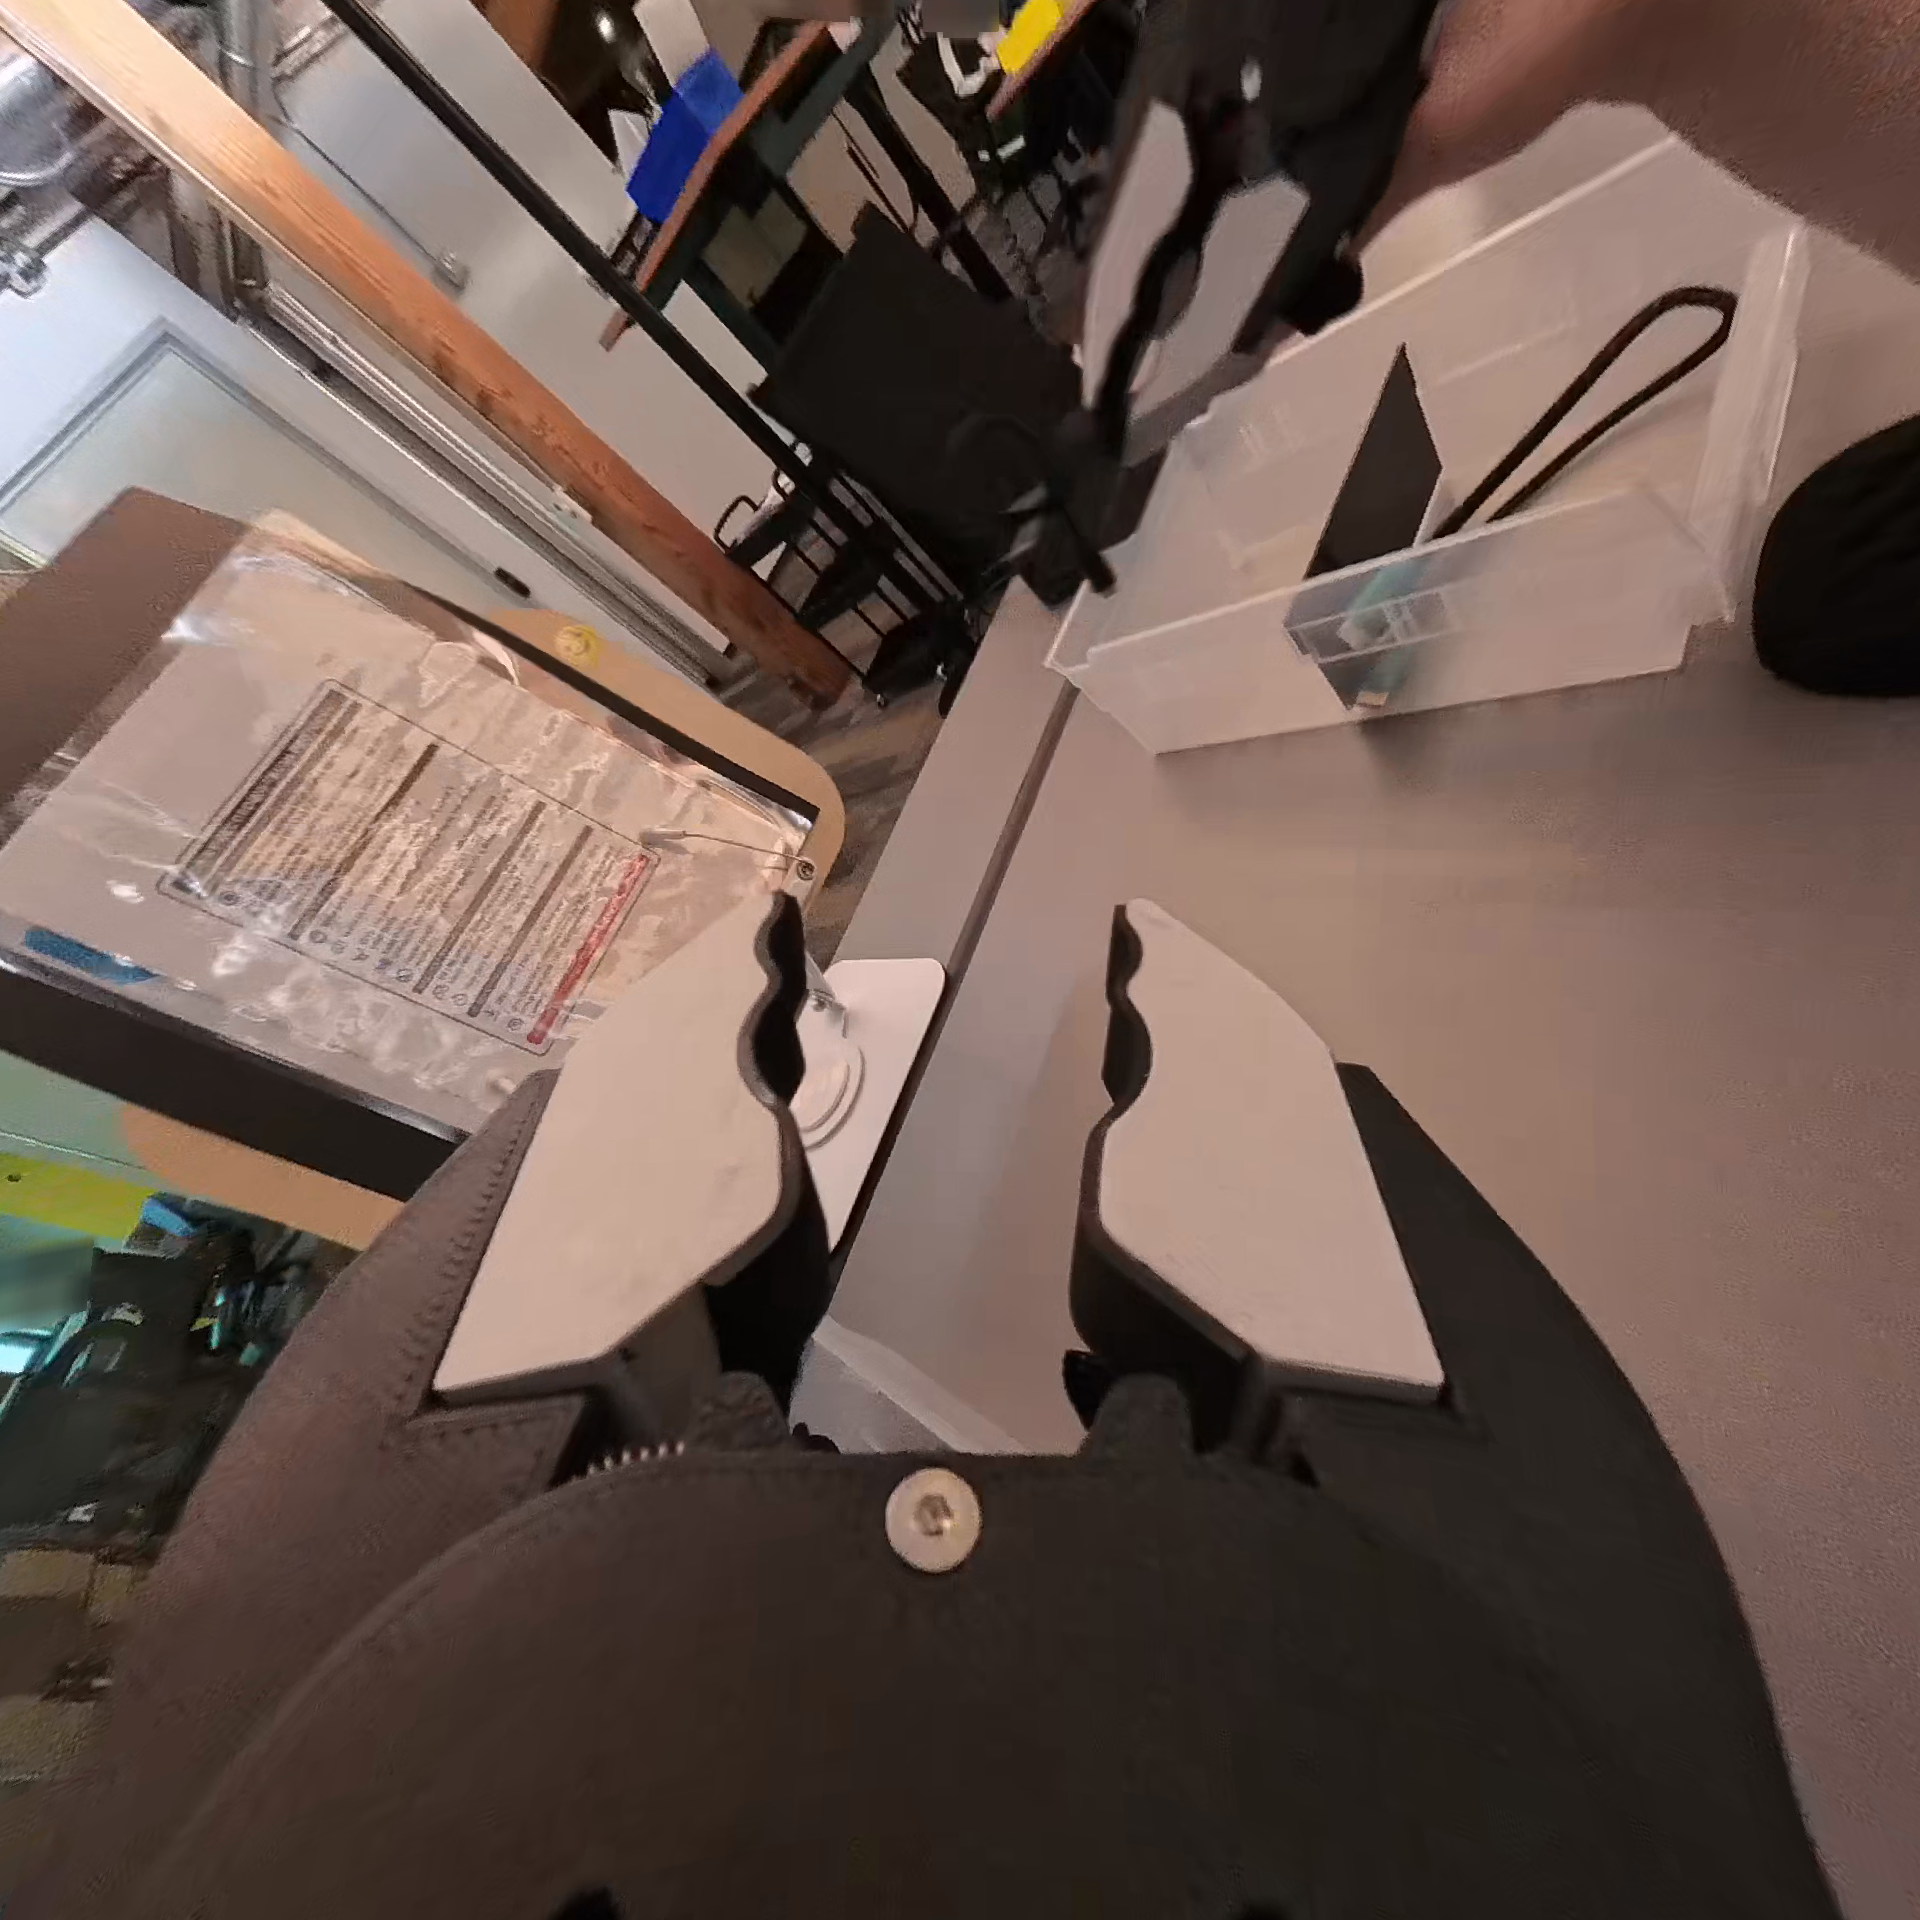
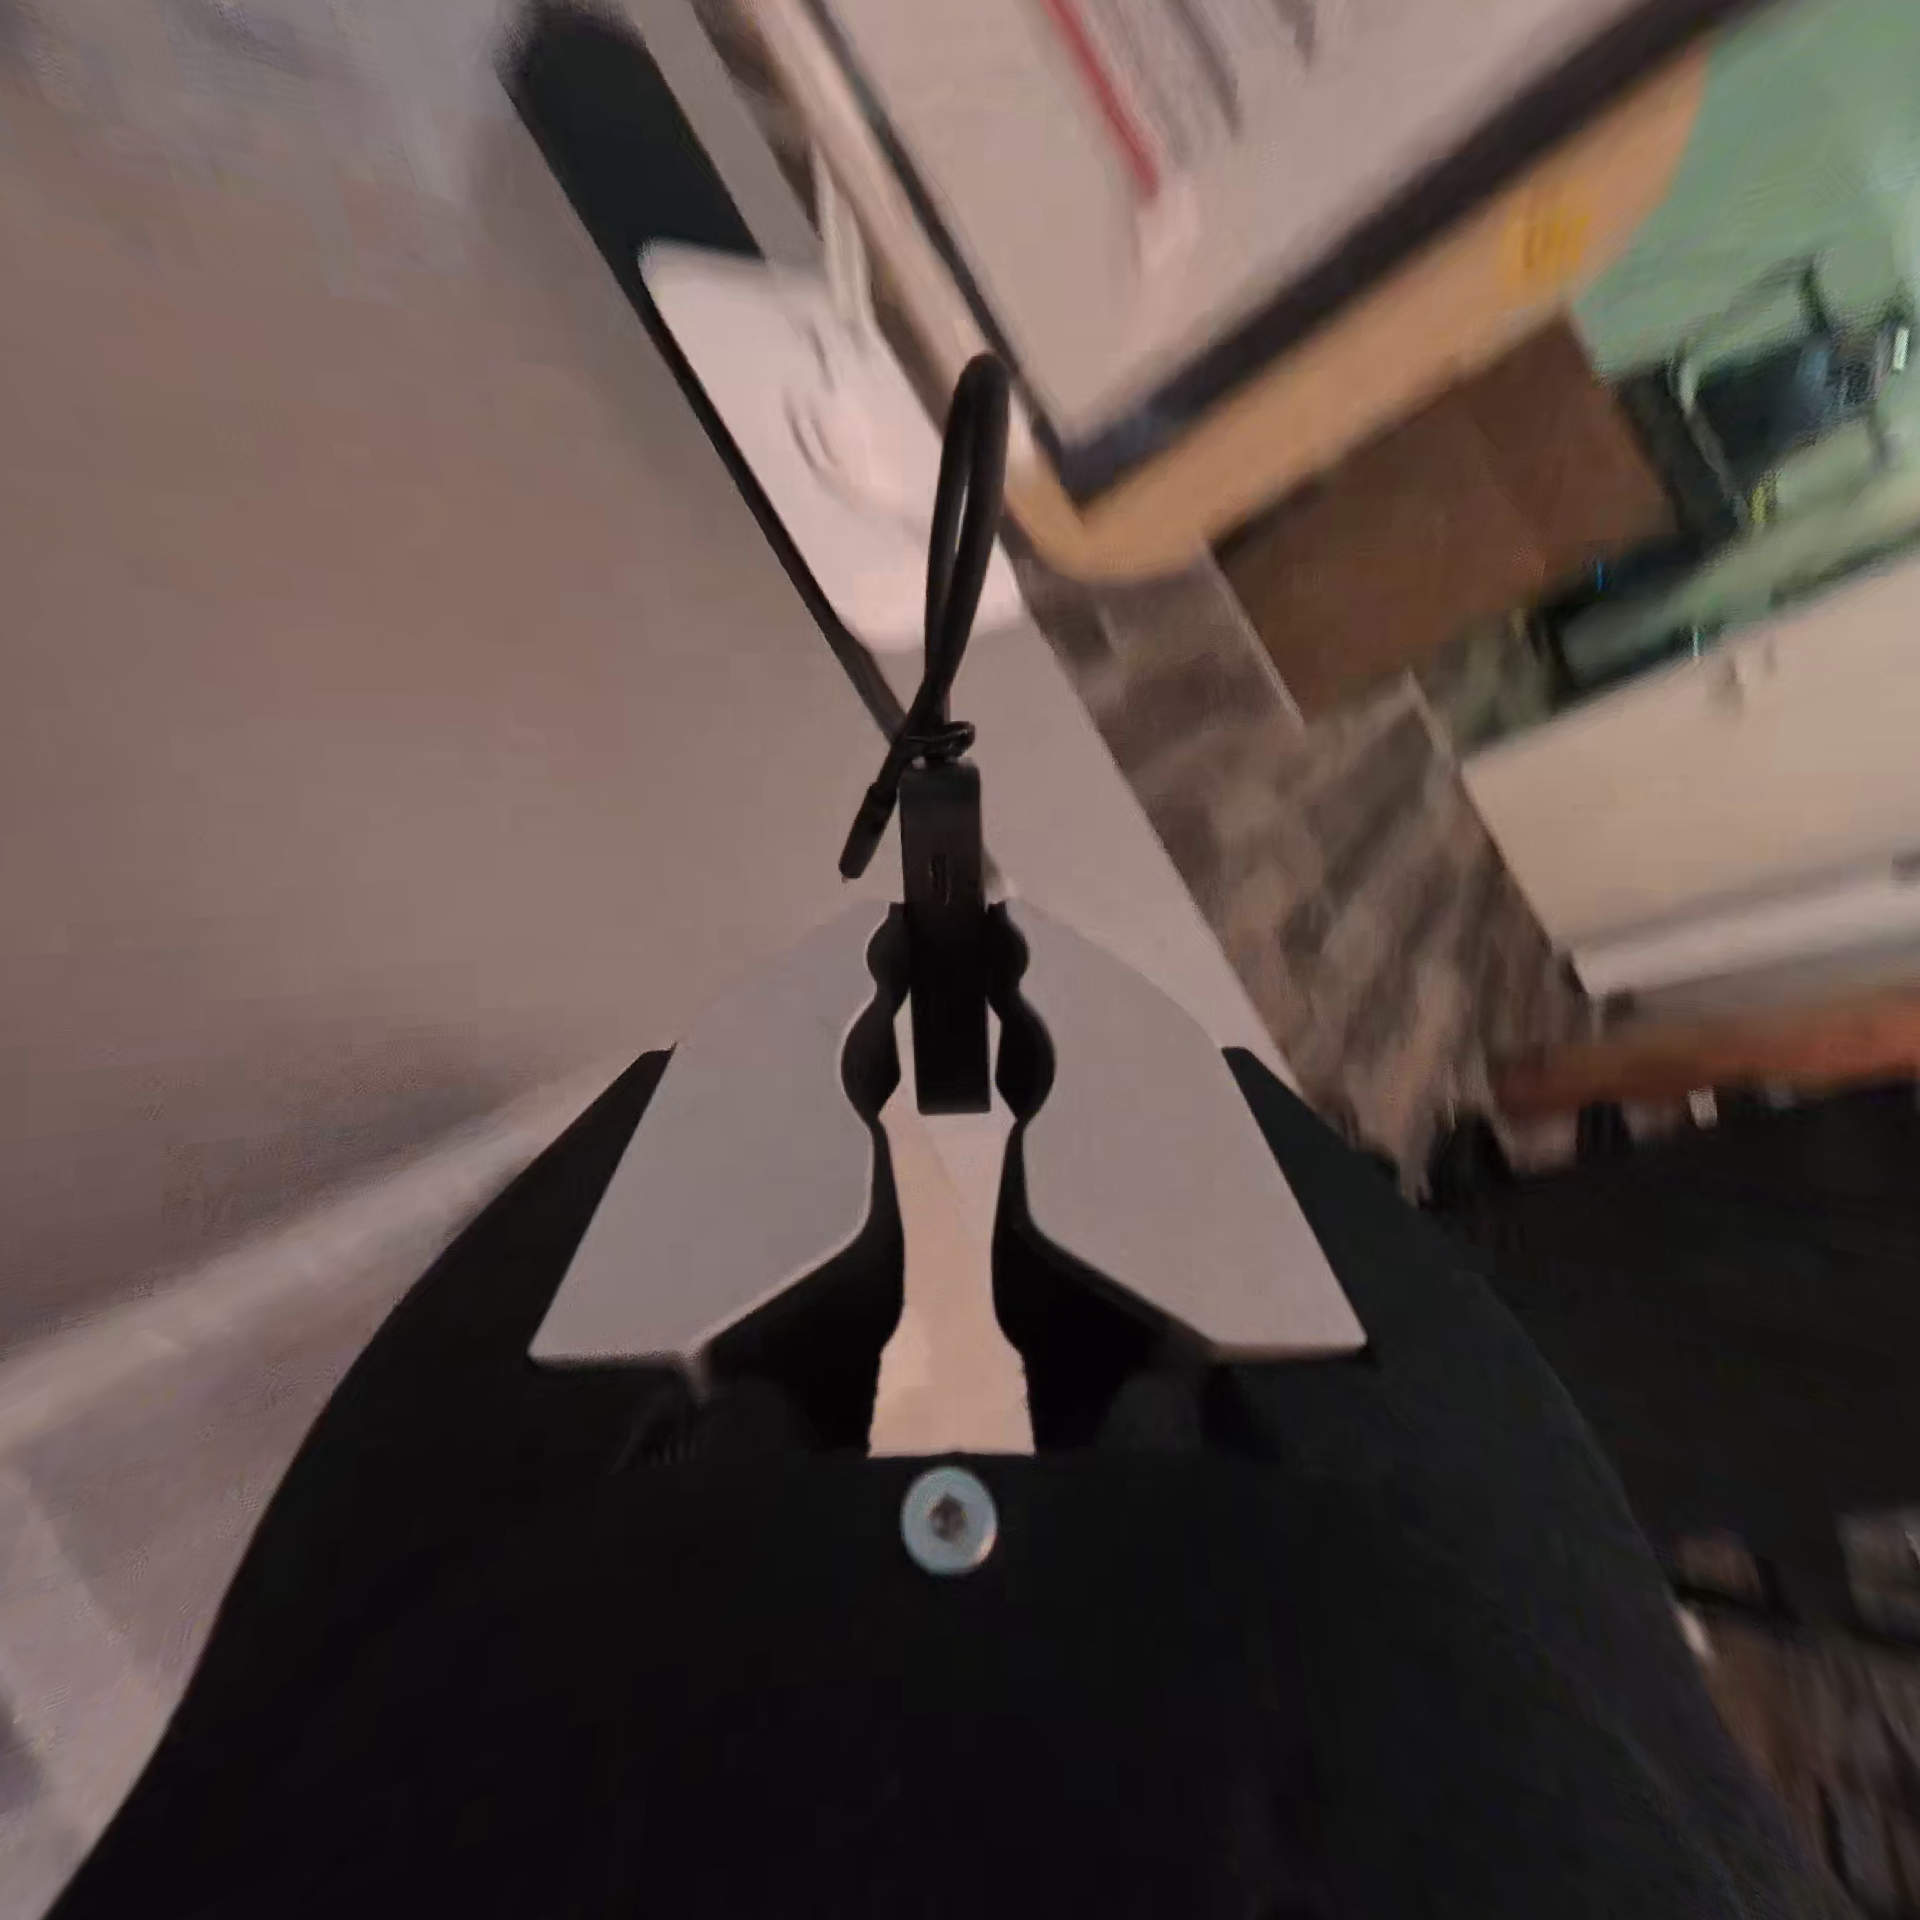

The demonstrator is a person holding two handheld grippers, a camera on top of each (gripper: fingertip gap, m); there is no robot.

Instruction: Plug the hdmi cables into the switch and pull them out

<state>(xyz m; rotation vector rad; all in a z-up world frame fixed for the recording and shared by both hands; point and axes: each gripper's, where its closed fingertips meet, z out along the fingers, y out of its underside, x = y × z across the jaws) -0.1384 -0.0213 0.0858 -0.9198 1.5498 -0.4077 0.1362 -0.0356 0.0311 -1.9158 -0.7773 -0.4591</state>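
The right gripper [image 2: 943, 914] pinches an HDMI plug [image 2: 943, 935], long axis pointing forward; the left gripper [image 1: 951, 925], spread empty, sits below the clear bin [image 1: 1455, 665].

Workshop: grey worktable [image 1: 1455, 935], clear parts bin [image 1: 1195, 675], blue storage bins [image 1: 686, 135] on workbenches [image 1: 727, 177].

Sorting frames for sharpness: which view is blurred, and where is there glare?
Right wrist view: background heavily motion-smeared, though the right gripper and its clamped HDMI plug stay sharp. Left wrist view: mostly crisp, glare on the plastic-wrapped sheet, slight blur on the far gripper.
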